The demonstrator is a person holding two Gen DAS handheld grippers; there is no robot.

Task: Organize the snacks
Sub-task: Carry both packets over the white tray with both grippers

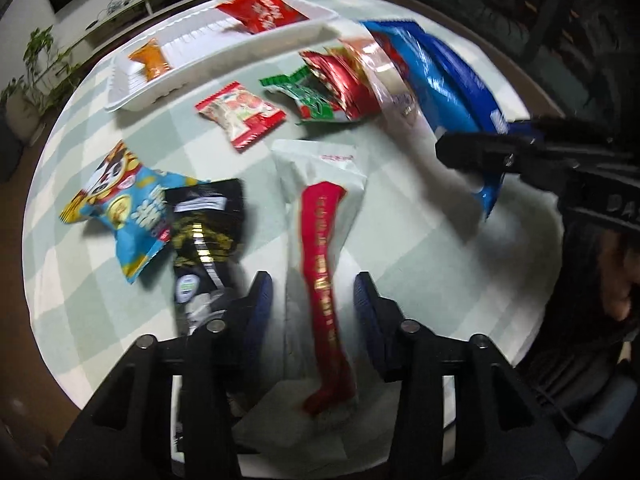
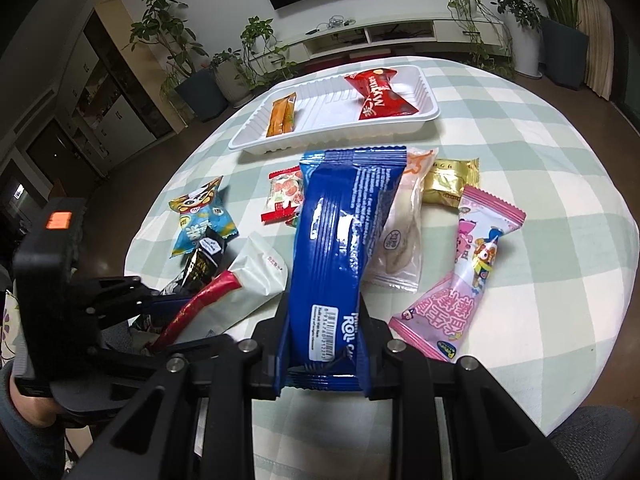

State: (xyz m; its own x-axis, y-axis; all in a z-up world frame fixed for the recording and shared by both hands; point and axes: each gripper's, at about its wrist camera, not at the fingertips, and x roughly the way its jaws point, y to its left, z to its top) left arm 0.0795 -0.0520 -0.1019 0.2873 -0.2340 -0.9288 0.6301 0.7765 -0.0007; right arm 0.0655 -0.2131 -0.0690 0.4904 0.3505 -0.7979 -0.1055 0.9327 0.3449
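Gripping the blue roll-cake packet (image 2: pixel 340 248) between closed pads, the right gripper (image 2: pixel 324 344) holds it raised, nearer than the white tray (image 2: pixel 256 142); left of that packet, the left gripper (image 1: pixel 314 296) stands part-open astride the white packet with a red stripe (image 1: pixel 320 208), pads not pressing

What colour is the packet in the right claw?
Blue packet with white print, clearest in the right wrist view.

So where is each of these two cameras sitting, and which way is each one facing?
Left wrist: on the left gripper, facing down its open fingers over the white packet; the right gripper enters at right.
Right wrist: on the right gripper, clamping the blue packet, facing the white tray.
Shared: tray, both packets.
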